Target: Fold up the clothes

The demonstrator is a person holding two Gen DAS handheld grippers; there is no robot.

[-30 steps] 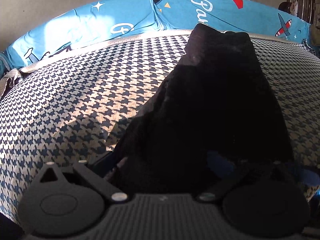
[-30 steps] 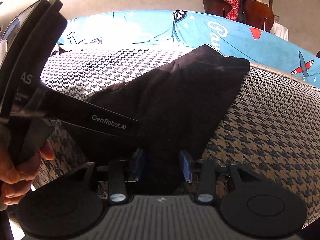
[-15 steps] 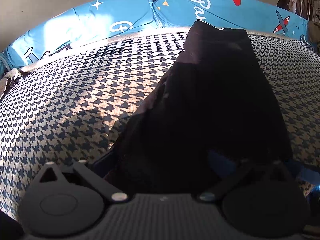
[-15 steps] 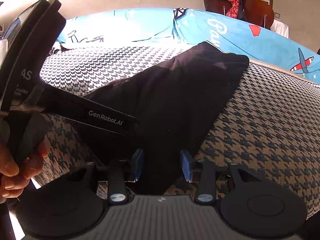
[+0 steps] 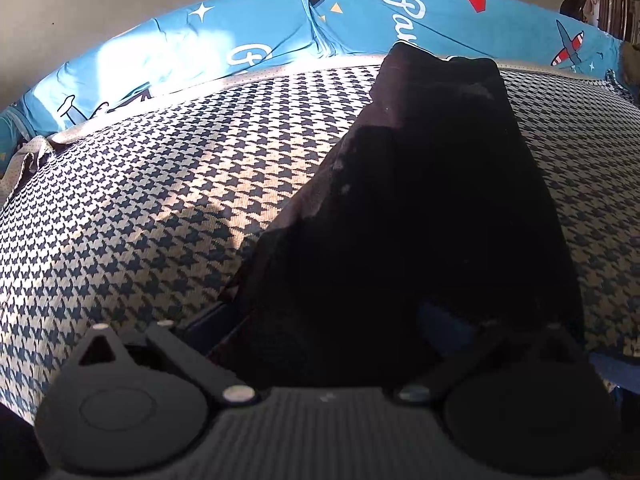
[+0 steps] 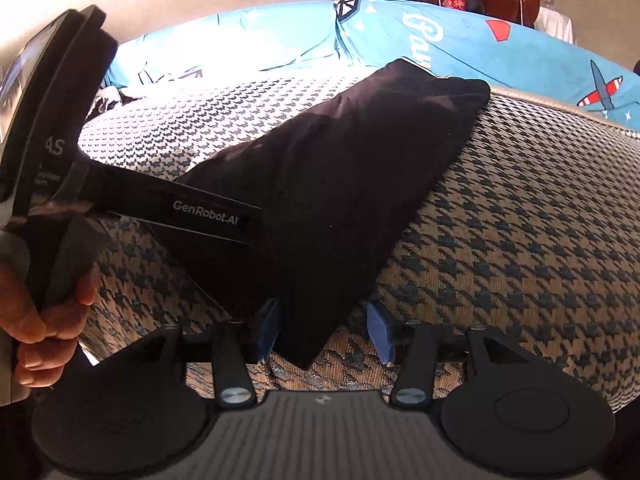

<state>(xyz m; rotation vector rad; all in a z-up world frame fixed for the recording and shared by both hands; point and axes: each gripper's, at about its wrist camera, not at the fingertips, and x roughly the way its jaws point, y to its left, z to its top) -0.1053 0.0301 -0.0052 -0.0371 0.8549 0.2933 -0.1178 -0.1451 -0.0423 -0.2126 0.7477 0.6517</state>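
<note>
Two tongs at the black cloth (image 6: 340,184)'s near edge: right tongs (image 6: 326,330) open astride its limp corner, left tongs (image 5: 332,340) buried underneath, grip unreadable, so pinch that hem.

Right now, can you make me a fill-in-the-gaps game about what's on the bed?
1. The dark garment lies on a cover with a ______ pattern.
2. The bedsheet behind it, printed with airplanes, is ______ in colour.
3. The pads of the right hand-held gripper are blue, and its jaws stand ______ around the garment's near corner.
4. A person's hand grips the ______ hand-held gripper's handle.

Missing words: houndstooth; blue; open; left
</note>
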